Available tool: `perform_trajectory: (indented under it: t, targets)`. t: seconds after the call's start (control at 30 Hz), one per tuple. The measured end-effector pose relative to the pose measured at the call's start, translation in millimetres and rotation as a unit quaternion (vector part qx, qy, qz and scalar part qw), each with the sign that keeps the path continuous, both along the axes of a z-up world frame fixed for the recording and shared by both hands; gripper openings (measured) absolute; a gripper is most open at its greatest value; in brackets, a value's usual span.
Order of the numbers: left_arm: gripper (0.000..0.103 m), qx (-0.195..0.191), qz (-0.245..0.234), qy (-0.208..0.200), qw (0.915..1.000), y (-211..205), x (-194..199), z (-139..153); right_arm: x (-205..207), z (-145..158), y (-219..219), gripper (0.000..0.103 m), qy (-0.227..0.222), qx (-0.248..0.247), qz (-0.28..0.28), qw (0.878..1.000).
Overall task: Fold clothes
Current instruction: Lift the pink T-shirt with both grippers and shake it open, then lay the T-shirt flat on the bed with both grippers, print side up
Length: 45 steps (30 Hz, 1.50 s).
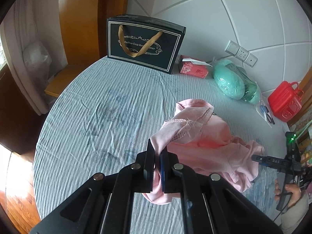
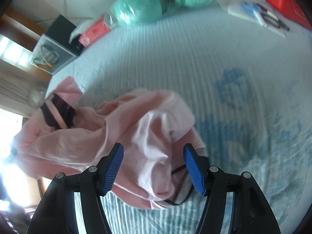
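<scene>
Left wrist view: my left gripper (image 1: 157, 156) is clamped on a fold of the pink garment (image 1: 204, 146), which lies crumpled on the near right of the blue bedsheet (image 1: 97, 107). My right gripper (image 2: 154, 167) stands wide, pads clear, over the garment's edge.

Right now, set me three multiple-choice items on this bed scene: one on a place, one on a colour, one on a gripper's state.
1. Where does the black gift box with the gold ribbon handle stand?
A. at the bed's far edge by the wall
B. on the floor
C. on the garment

2. What colour is the crumpled cotton garment?
A. white
B. pink
C. green

3. How is the left gripper?
A. open over bare sheet
B. out of view
C. shut on the garment

Answers: 1 A, it stands against the white panelled wall; 2 B, the cloth is pale pink; 3 C, pink cloth is pinched between its closed pads.
</scene>
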State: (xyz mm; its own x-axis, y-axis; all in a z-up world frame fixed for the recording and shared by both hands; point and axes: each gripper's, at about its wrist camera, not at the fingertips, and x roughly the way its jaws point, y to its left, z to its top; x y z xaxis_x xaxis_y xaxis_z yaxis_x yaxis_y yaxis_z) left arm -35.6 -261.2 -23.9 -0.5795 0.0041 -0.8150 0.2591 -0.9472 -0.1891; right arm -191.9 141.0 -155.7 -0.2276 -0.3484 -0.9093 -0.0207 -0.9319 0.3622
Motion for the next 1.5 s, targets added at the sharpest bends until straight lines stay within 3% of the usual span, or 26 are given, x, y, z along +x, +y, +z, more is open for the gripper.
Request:
perform_trajectory:
  t: [0.07,0.1,0.2,0.33,0.4,0.47,0.57,0.67,0.77,0.87,0.93,1.03,1.17,1.27,1.4,1.5]
  targets:
    - [0.005,0.000,-0.006,-0.001,1.0000,-2.3,-5.1,-0.8,1.9,-8.7,-9.0,0.013,-0.009,0.014,0.013,1.000]
    - [0.005,0.002,-0.010,-0.001,1.0000,-3.6,-10.4,0.4,2.3,-7.9,-9.4,0.004,-0.012,0.024,0.009,1.000]
    - [0.005,0.006,-0.022,0.010,0.9997,-4.3,-34.4,11.0,0.0,29.6,8.2,0.003,0.039,0.021,-0.023,0.999]
    - [0.005,0.002,-0.037,0.053,0.9979,8.5,-77.3,52.7,-11.2,132.2,51.1,0.003,0.164,0.029,-0.077,0.983]
    - [0.005,-0.007,-0.043,0.091,0.9949,17.6,-100.5,87.7,-15.3,189.8,67.1,0.002,0.230,0.044,-0.095,0.968]
    - [0.005,-0.004,-0.047,0.135,0.9897,26.7,-127.0,137.3,-12.4,253.1,79.2,0.002,0.301,0.066,-0.111,0.945]
    - [0.005,-0.006,-0.049,0.178,0.9827,39.1,-147.3,193.9,2.3,341.9,94.5,0.002,0.381,0.060,-0.133,0.913]
    - [0.005,-0.024,-0.060,0.228,0.9714,53.0,-138.5,239.5,37.2,405.2,100.2,0.002,0.445,0.088,-0.149,0.879]
    - [0.005,-0.036,-0.073,0.268,0.9600,59.0,-106.1,262.1,76.8,434.4,110.9,0.002,0.472,0.092,-0.156,0.863]
    - [0.005,-0.037,-0.083,0.269,0.9589,61.7,-66.6,245.2,117.9,427.6,126.2,0.002,0.469,0.095,-0.154,0.865]
    - [0.005,-0.034,-0.090,0.254,0.9624,66.0,-38.5,219.2,141.7,405.3,138.6,0.002,0.450,0.082,-0.141,0.878]
    - [0.005,-0.020,-0.087,0.213,0.9729,77.0,-2.3,163.2,178.7,354.1,158.9,0.002,0.399,0.065,-0.114,0.908]
    - [0.005,-0.013,-0.071,0.126,0.9894,99.7,37.2,70.2,227.8,263.6,168.0,0.002,0.307,0.050,-0.081,0.947]
    - [0.005,0.001,-0.059,0.052,0.9969,115.7,59.0,8.3,252.5,207.1,176.2,0.002,0.237,0.038,-0.067,0.968]
    - [0.005,-0.003,-0.044,-0.047,0.9979,128.0,91.1,-60.8,278.3,132.6,188.6,0.002,0.127,0.031,-0.056,0.990]
    - [0.005,0.007,-0.048,-0.107,0.9931,129.0,106.2,-83.1,288.3,90.2,197.6,0.010,0.054,0.031,-0.055,0.997]
